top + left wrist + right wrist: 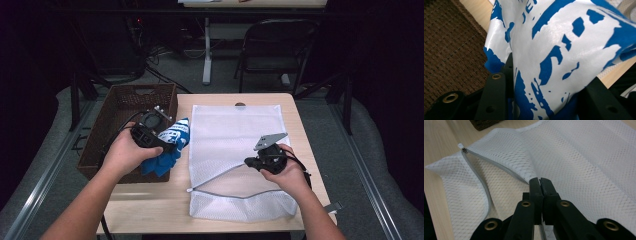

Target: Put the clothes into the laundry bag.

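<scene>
mesh bag (235, 145) long axis runs away, zipper near | right gripper (248, 161) clamps its edge | left gripper (172, 146) grips blue-white cloth (170, 142)

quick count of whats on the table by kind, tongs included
tongs: 2 (left tongs, right tongs)
blue and white garment: 1
white mesh laundry bag: 1
brown woven basket: 1
total: 5

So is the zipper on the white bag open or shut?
Open. The mesh bag's zipper gapes, and the right gripper lifts its upper edge.
</scene>
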